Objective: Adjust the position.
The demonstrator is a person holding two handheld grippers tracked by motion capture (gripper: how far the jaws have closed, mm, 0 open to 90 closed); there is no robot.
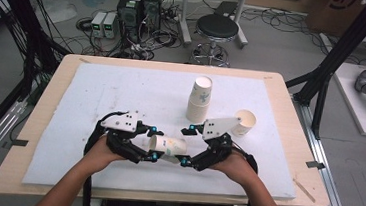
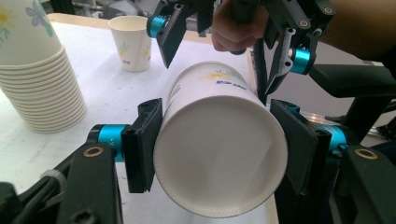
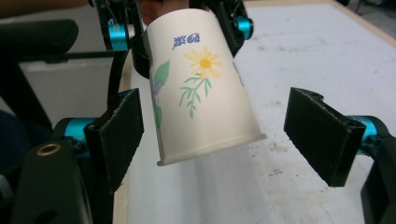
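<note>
Between your tongs: paper cup (image 2: 219, 140) on its side, left gripper (image 2: 219, 140) clenched on wide rim end, right gripper (image 3: 231, 140) released, straddling base. Thin, light, crushable; squeeze gently near stiff rim.

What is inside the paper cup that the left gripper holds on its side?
Nothing: the paper cup shows a bare white inside down to its bottom. No part of the inside is covered.

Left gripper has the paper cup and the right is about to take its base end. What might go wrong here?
1. The left gripper clamps the paper cup at its thin open rim; more squeeze may crush it.
2. The right gripper is open with the cup off-centre, near one jaw; closing may push it askew.
3. The cup stack and upright single cup stand close behind; a swing might topple them.
</note>
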